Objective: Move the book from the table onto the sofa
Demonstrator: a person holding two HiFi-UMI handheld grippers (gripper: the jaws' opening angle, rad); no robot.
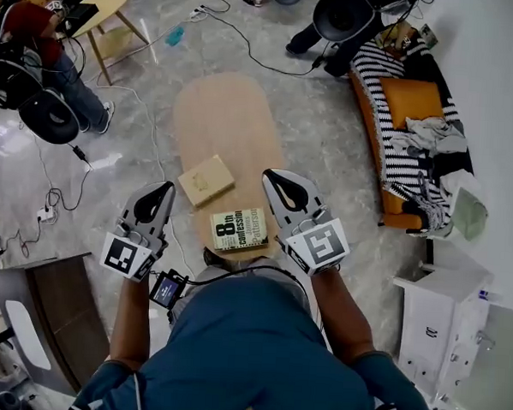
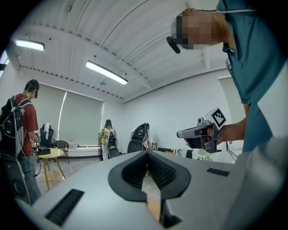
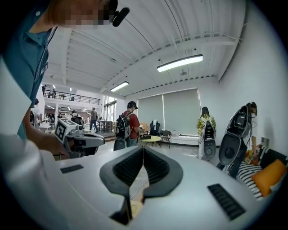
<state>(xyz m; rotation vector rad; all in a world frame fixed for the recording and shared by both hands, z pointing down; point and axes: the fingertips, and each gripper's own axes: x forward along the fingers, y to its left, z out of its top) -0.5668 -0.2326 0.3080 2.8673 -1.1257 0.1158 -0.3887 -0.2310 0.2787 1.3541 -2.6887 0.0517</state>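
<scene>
1. I am holding my left gripper (image 1: 161, 193) at the lower left of the head view. Its jaws are pressed together with nothing between them, and it is hanging over the floor just left of the table edge.
2. I am holding my right gripper (image 1: 273, 180) at lower centre. Its jaws are likewise closed on nothing, and its own view is showing only the room past the meeting pads.
3. Two books are lying flat on the light wooden oval table (image 1: 231, 121) at the centre of the frame. One is a plain tan book (image 1: 206, 180). The other is a cream paperback with bold black title print (image 1: 239, 229), at the table's near end, between my two grippers in the picture. I cannot tell which one the task means.
4. The black-and-white striped sofa (image 1: 389, 121), with its orange cushion (image 1: 409, 101), is standing at the upper right, well apart from the table. Crumpled clothing (image 1: 427, 132) is taking up part of its seat.
5. My judgement: I am only approaching. No grasp is under way and neither book is lifted.
6. The next move is calling for open jaws. They need lowering to a book's edge, since both books are lying flat, and the paperback near the table's end is looking the easier to pinch. The carry then goes toward the upper right.
</scene>
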